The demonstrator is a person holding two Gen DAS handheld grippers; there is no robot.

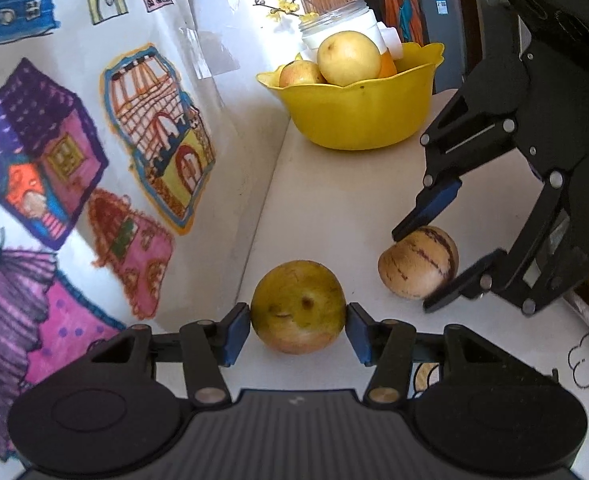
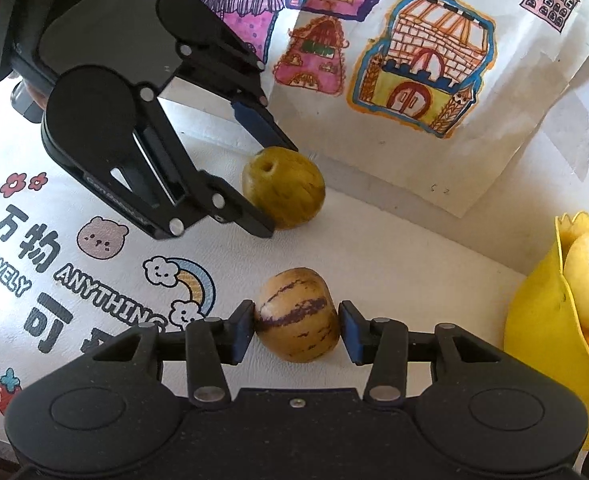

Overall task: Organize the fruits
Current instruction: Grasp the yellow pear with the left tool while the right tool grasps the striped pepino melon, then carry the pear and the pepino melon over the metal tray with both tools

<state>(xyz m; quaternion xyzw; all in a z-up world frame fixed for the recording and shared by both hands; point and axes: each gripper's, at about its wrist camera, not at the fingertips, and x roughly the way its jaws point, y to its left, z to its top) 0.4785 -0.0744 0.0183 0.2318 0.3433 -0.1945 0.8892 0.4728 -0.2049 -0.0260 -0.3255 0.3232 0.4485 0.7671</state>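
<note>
In the left wrist view, the left gripper (image 1: 299,322) straddles a green-yellow fruit (image 1: 298,306) low in the centre; its blue pads sit at both flanks, a thin gap showing on the right, so I cannot tell whether it grips. At right, the right gripper (image 1: 414,268) brackets a tan fruit with purple stripes (image 1: 418,262); its own view shows the left pad touching and the right pad slightly clear. Both fruits rest on the white tabletop (image 1: 334,200), bare between them and the yellow bowl (image 1: 358,116) upper centre, holding pale fruits and part of an orange one. A painted paper backdrop (image 1: 94,140) borders the left.
</note>
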